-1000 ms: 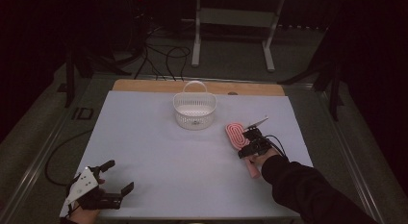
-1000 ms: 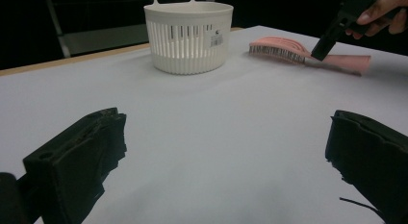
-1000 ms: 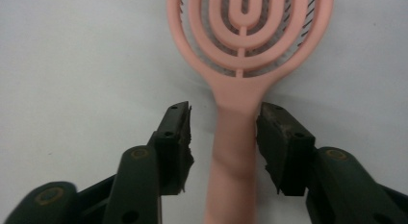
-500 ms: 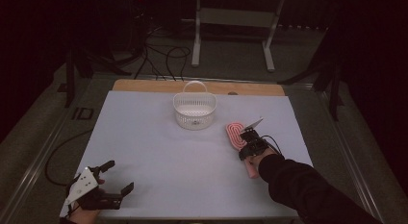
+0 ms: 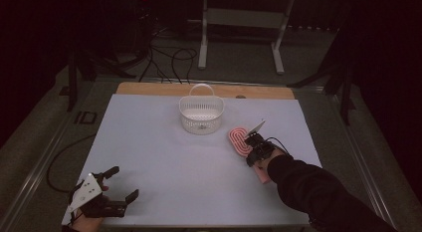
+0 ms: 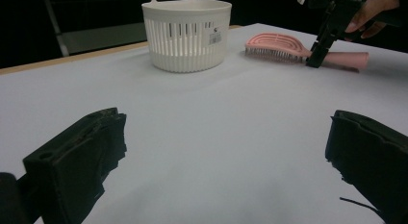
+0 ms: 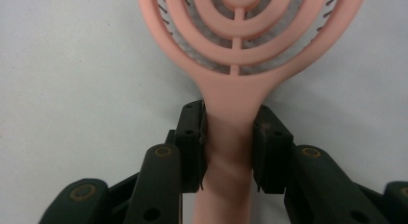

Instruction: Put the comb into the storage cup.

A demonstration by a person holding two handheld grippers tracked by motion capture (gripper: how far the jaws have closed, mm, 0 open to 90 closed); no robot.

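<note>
A pink hairbrush (image 5: 240, 140) (image 6: 274, 41) (image 7: 240, 41) lies flat on the white table cover, right of centre, with its handle towards the person. My right gripper (image 5: 253, 148) (image 7: 229, 118) points down on the handle just below the head. Its jaws have just been closing, and both pads now press the handle's sides. A white slotted basket (image 5: 201, 115) (image 6: 186, 36) stands upright at the back centre. My left gripper (image 5: 124, 182) (image 6: 226, 152) rests at the front left corner, open, with nothing between its jaws.
The table cover (image 5: 164, 162) ends at a wooden strip (image 5: 149, 88) behind the basket. A cable (image 5: 54, 162) trails off the left edge. Beyond the table stand a metal frame (image 5: 239, 38) and floor cables.
The right gripper has edged slightly left over the brush handle and its top plate has tilted. The left gripper, the brush and the basket have kept their places.
</note>
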